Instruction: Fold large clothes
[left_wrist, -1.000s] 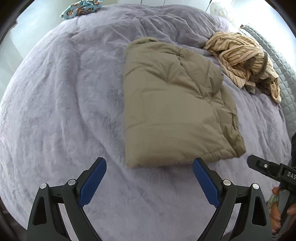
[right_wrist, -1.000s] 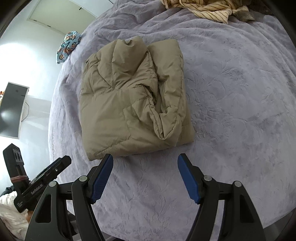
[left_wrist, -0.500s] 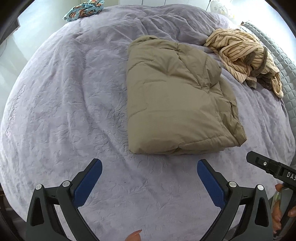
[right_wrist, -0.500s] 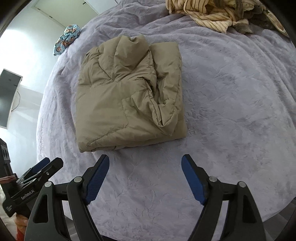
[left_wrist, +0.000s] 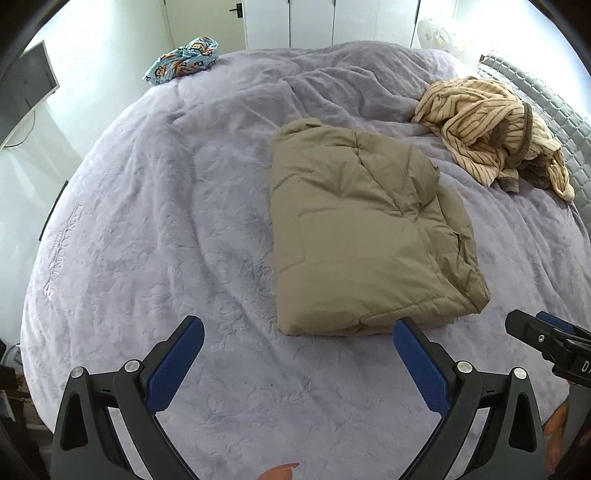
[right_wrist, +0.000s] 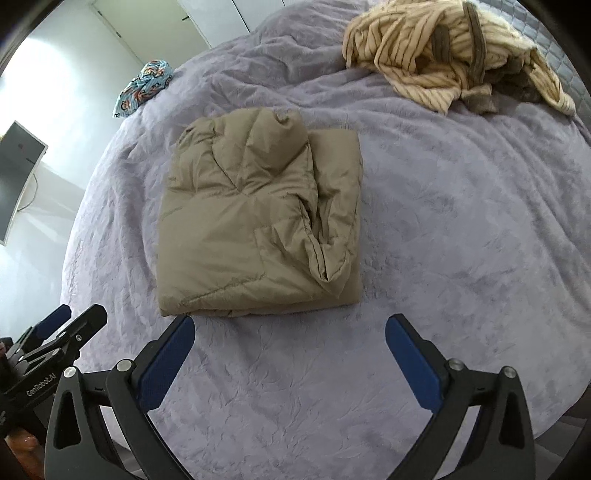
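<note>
Left gripper (left_wrist: 298, 358): I hold it low in the left wrist view, blue-padded fingers spread wide, nothing between them, clear of the fabric.
Patterned bundle: a small crumpled blue cloth with orange print (left_wrist: 181, 59) lies at the upper left of the left wrist view, at the far edge of the bed. I judge it no hazard; it is well apart from the work.
Bed cover: the lilac plush embossed blanket (left_wrist: 147, 221) carries everything. Risk: its nap is soft and loose, so a low pass of my fingers could snag and drag it, shifting the fold.
Task garment: the khaki quilted puffer jacket (left_wrist: 365, 229), folded into a thick rectangle, sits at the centre of both views, its near edge just beyond the fingertips.
Jacket risk: the padding looks springy. In the right wrist view a loose flap (right_wrist: 325, 236) gapes on the right side; I judge it may spring open if bumped or left unpressed.
Right gripper (right_wrist: 290, 354): fingers apart, empty, low centre of the right wrist view.
Striped garment: a rumpled cream robe with brown stripes (left_wrist: 491, 136) lies unfolded at the upper right. Risk: a hasty reach across could sweep the folded jacket.
</note>
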